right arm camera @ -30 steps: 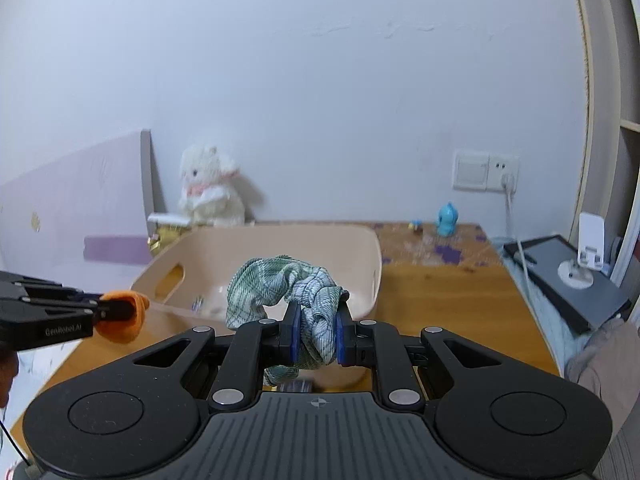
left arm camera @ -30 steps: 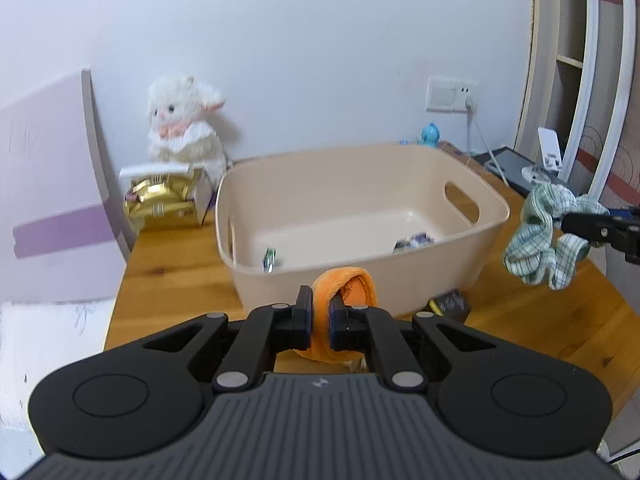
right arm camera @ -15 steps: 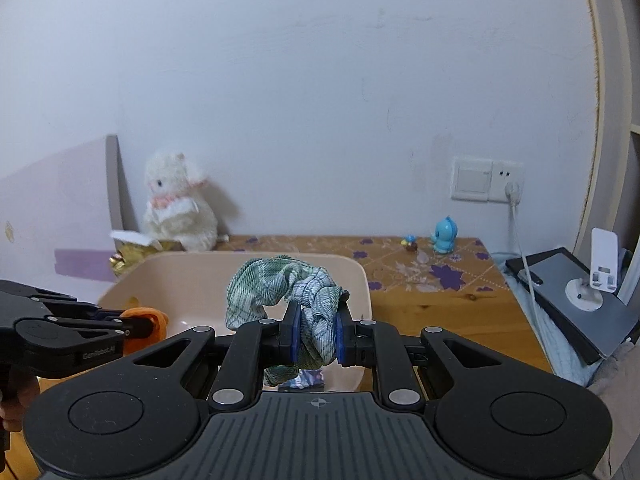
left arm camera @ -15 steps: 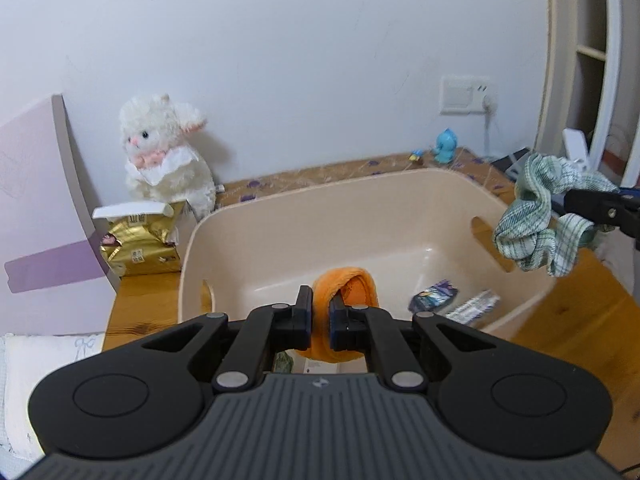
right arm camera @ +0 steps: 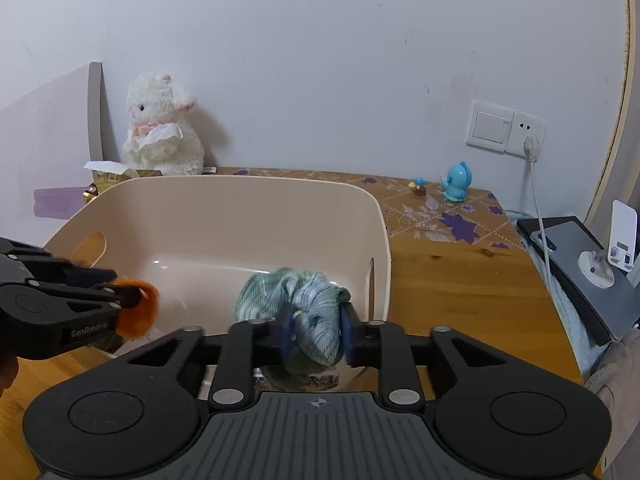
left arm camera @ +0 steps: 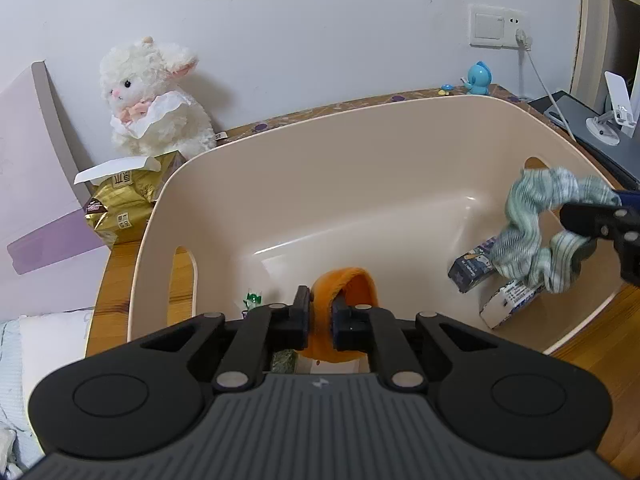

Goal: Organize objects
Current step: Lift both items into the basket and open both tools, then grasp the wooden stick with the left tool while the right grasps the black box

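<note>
Against a plain white wall, a wooden desk carries the beige plastic storage bin with cut-out handles, and both of our grippers hang over it. Our left gripper has its fingers clamped on the fuzzy orange fabric band, held above the near end of the bin. Our right gripper holds the green-and-white checked fabric scrunchie between its fingers, which look a little apart with the cloth bunched between them — the scrunchie hangs just above the bin's right end.

Part of the tidying looks done: a small dark printed carton and a white-and-blue packet already lie on the bin floor, along with a tiny green-and-white item near the left handle. We cannot tell what the greenish thing under the left fingers is.

What is left, as we judge it, is to let both soft items drop into the bin. Outside it stand a white plush lamb, a gold foil box with an open flap and a small blue figurine — whether these belong to the job we cannot say.
</note>
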A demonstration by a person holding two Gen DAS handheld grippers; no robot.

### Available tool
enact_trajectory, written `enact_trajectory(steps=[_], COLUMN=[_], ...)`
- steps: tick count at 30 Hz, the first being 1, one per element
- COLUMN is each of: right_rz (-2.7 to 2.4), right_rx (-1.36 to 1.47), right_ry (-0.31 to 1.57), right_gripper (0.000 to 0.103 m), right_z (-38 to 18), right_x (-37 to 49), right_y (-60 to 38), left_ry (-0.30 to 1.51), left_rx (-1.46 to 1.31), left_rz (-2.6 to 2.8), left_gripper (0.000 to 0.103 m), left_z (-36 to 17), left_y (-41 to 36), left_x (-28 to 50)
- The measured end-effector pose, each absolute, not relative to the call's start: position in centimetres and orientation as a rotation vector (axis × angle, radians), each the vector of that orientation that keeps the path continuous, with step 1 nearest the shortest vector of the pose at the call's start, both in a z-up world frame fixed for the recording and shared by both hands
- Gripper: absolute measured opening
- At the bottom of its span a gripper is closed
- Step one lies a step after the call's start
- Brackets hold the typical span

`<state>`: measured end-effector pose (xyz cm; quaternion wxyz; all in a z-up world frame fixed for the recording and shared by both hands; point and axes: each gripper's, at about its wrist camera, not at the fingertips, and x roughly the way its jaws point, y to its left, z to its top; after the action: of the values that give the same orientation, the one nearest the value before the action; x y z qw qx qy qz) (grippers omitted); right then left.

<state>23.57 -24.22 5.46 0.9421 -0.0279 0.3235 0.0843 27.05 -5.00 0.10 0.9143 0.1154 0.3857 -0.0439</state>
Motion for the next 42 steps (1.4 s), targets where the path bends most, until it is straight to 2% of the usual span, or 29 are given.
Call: enact_trajectory(steps=[1, 2, 4, 6, 9, 13, 16, 26, 42], right_rz=[0.173, 0.17, 0.172, 0.166, 0.168, 0.168, 0.165, 0.169, 0.188], right_rx=[-0.057, -0.06, -0.058, -0.051, -0.047, -0.044, -0.059, -0.099, -0.15], right_ry=[0.648, 0.639, 0.616, 0.596, 0.568, 0.549, 0.549, 0.634, 0.836], right_gripper=[0.044, 0.048, 0.062, 0.073, 0.079, 0.1, 0.103, 0.103, 0.103], right_z=[5.7, 6.0, 6.7, 7.6, 8.7, 9.5, 9.6, 6.9, -0.8], right_x=[23.2, 22.9, 22.1, 21.3, 19.9, 17.9, 16.5, 14.1, 15.8], right_y=[-24.3, -24.3, -24.4, -24.5, -24.8, -25.2, -25.4, -25.4, -24.7], left_ry=[0.788, 0.772, 0.742, 0.714, 0.703, 0.683, 0.677, 0.703, 0.878], left_rx=[0.243, 0.247, 0.245, 0.236, 0.231, 0.208, 0.191, 0.177, 0.18], left_rz=[-0.087, -0.087, -0.08, -0.08, -0.091, -0.087, -0.084, -0.088, -0.129], left_gripper=[0.023, 0.04, 0.072, 0.08, 0.082, 0.09, 0.092, 0.092, 0.092], left_z=[0.3, 0.5, 1.2, 2.1, 3.2, 4.4, 4.6, 3.6, -3.9], left_y=[-5.0, -5.0, -4.9, -4.7, -4.5, -3.9, -3.2, -1.9, -2.9], left_x=[26.9, 26.6, 26.0, 25.3, 24.2, 22.2, 20.4, 16.6, 17.9])
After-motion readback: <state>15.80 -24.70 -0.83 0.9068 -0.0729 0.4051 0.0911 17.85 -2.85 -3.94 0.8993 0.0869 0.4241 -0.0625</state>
